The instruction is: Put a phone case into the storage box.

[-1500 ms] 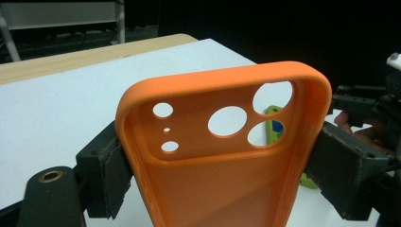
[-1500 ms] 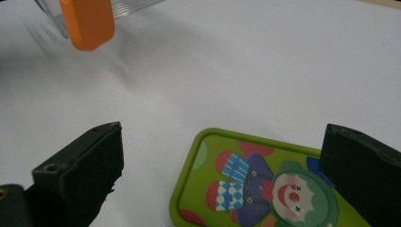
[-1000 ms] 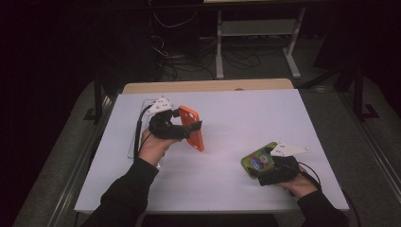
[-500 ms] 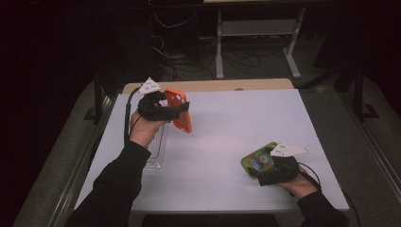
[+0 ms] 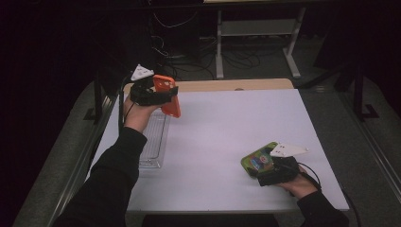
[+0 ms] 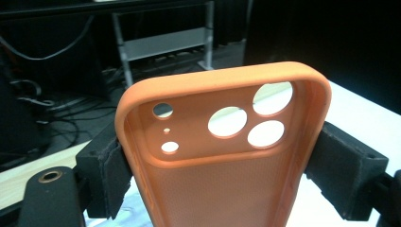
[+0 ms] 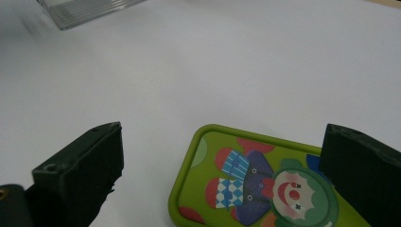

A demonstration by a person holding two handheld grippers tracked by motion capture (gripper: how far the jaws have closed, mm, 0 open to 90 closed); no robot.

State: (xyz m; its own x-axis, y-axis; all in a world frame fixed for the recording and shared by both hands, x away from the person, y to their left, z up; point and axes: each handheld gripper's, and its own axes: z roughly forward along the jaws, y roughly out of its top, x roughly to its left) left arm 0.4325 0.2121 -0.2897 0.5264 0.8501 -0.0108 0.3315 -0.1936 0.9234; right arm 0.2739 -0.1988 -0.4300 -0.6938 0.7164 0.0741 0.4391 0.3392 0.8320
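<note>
The orange phone case (image 6: pixel 222 156) is off the tabletop (image 5: pixel 227 137) now, held up in the air over the far left corner, its hollow inner side with the camera cut-outs facing my left gripper's camera. My left gripper (image 5: pixel 158 96) clamps it across its width, a pad pressed on each long edge, jaws standing wide because the case is wide. A second ago I held this case low, just over the left middle of the tabletop; since then I have lifted it and carried it away from me and to the left. The clear plastic tray (image 5: pixel 153 142), which my hand and gripper partly covered then, now lies uncovered along the left edge, below and nearer to me than the case. I judge that the case is picked up cleanly and I am presenting or repositioning it, not yet setting it anywhere.

My right gripper (image 5: pixel 269 166) rests at the near right of the tabletop, where it was a second ago. Its jaws stand apart on either side of the green clown-print phone case (image 7: pixel 265 184), which lies flat; I cannot tell whether the pads press on it.
</note>
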